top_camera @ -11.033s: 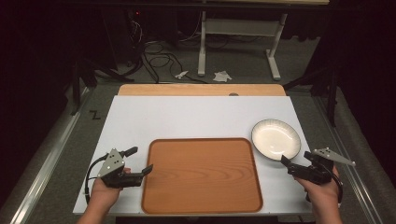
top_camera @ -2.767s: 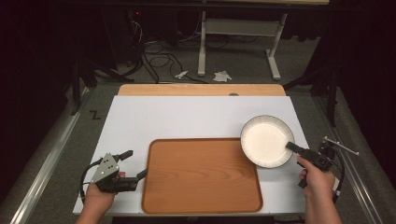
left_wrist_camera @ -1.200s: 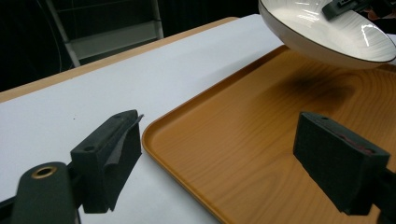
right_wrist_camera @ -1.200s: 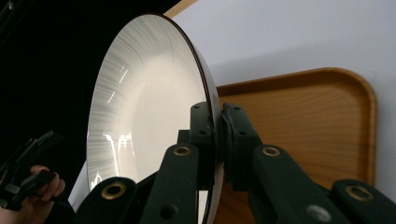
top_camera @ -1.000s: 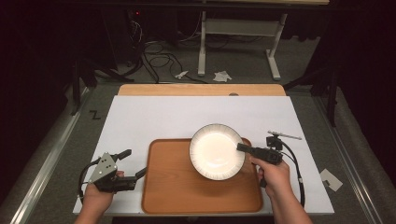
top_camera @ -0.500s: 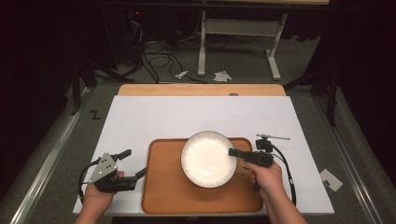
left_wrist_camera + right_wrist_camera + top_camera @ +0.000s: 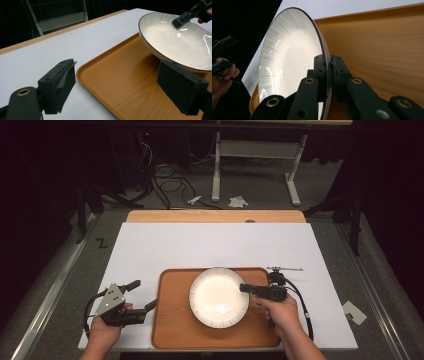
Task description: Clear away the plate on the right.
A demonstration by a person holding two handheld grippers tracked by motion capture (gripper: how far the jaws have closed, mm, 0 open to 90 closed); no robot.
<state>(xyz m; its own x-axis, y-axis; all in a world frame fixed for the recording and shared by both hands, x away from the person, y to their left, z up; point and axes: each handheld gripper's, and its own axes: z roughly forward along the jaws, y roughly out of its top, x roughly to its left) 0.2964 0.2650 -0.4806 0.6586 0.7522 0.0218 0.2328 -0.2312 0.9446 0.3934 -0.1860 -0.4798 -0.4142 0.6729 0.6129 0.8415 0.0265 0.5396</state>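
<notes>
A white plate (image 7: 218, 296) with a dark rim hangs just above the brown wooden tray (image 7: 172, 320), over its middle. My right gripper (image 7: 245, 288) is shut on the plate's right rim, one jaw on each face of the rim (image 7: 327, 75). The plate (image 7: 289, 62) stands on edge in the right gripper view, with the tray (image 7: 377, 47) behind it. My left gripper (image 7: 142, 297) rests open at the tray's left edge, nothing between its pads (image 7: 60, 85). In the left gripper view the plate (image 7: 175, 42) floats over the tray (image 7: 125, 82), and the right gripper's upper jaw lies on its far rim.
The tray lies on a white board (image 7: 210, 245) over a wooden table (image 7: 215, 216). A scrap of paper (image 7: 354, 312) lies on the floor at the right. A table frame (image 7: 260, 155) and cables (image 7: 170, 175) are on the floor beyond.
My right gripper has carried the plate leftward from the tray's right part to over its middle, sinking slightly. The left gripper has stayed in place.
</notes>
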